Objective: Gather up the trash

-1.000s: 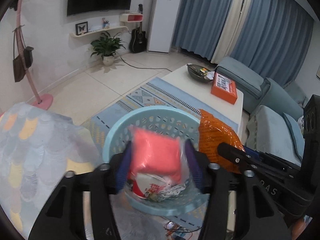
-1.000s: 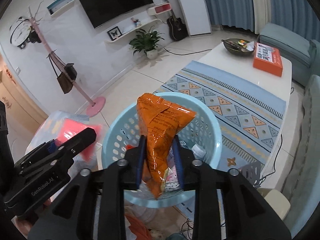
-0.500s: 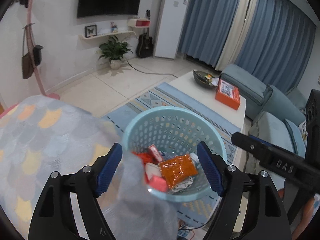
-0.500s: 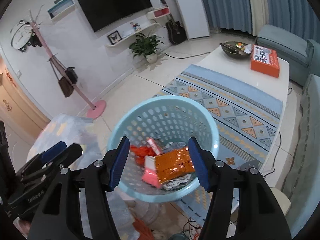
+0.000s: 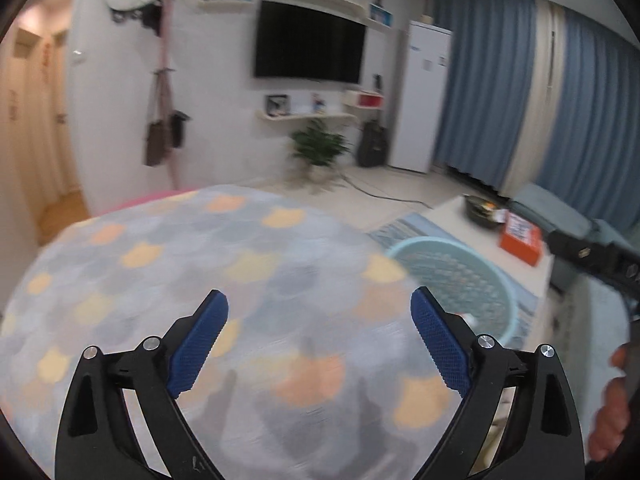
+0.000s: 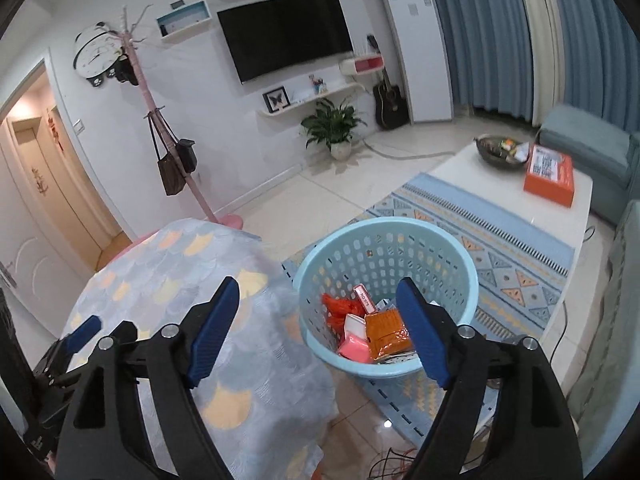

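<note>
Under the left gripper (image 5: 320, 336), the left wrist view is filled by a grey cloth patterned with pale orange cat-head shapes (image 5: 192, 280), blurred and draped over a rounded surface. Beyond it stands a white wall with a black flat television (image 5: 310, 50), a pink coat stand hung with bags (image 5: 166, 112), a green potted plant (image 5: 318, 150) and blue curtains (image 5: 488, 80). To the right, the light blue perforated plastic basket (image 5: 460, 276) sits on the floor just beside the cloth, its contents mostly hidden. Behind it, a white low table (image 5: 452, 216) carries an orange flat box (image 5: 520, 236). The left jaws stand wide apart with nothing between them.

Over the floor in the right wrist view, the same basket (image 6: 384, 240) rests on a blue patterned rug (image 6: 512, 248) laid on pale tiles, close against the cloth-covered surface (image 6: 180, 280). Inside it lie an orange crinkled snack bag (image 6: 386, 330), a pink and white packet (image 6: 354, 344) and red-orange wrappers (image 6: 338, 308), piled together at the bottom. The right gripper (image 6: 318, 330) hangs above the basket's near rim, jaws spread wide and holding nothing. The left gripper's black body shows at the lower left edge.
</note>
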Demonstrator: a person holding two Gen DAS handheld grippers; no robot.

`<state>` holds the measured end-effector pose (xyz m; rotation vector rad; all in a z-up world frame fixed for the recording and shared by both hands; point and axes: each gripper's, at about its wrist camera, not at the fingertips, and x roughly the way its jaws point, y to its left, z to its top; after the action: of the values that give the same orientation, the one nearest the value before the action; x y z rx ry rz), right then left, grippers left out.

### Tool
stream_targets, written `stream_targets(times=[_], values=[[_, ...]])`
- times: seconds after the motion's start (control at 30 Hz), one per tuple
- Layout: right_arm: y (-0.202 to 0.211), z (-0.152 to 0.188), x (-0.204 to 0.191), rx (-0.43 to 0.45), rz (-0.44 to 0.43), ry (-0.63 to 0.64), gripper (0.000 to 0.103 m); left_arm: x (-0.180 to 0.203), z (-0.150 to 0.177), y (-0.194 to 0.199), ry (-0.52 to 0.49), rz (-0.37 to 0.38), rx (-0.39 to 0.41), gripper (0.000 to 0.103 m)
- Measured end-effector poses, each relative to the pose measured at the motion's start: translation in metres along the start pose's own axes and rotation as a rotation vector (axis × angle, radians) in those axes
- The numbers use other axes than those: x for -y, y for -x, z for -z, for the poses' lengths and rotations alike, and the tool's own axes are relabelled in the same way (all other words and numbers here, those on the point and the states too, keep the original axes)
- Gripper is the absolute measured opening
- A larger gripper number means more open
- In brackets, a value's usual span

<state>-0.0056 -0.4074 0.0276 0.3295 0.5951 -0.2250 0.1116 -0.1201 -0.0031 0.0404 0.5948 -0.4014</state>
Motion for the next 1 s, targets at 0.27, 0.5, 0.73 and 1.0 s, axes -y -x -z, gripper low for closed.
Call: stream_targets(times=[0.27, 0.5, 0.73, 1.0], values=[[0.030, 0.026, -0.016, 0.085, 0.064, 0.017, 0.085, -0.020, 0.018, 0.016, 0.029, 0.055, 0.050, 0.091], [0.041, 0.041, -0.023, 0.116, 0.120, 0.043, 0.088, -0.024, 0.033, 0.024, 0.037, 0.065, 0.105, 0.093], [0.040, 0.051, -0.030, 0.149, 0.159, 0.089, 0.088, -0.023, 0.039, 0.021, 0.034, 0.034, 0.093, 0.093], [0.028, 0.056, -0.033, 0.155, 0.156, 0.121, 0.088, -0.033, 0.039, 0.012, 0.085, 0.021, 0.050, 0.093]])
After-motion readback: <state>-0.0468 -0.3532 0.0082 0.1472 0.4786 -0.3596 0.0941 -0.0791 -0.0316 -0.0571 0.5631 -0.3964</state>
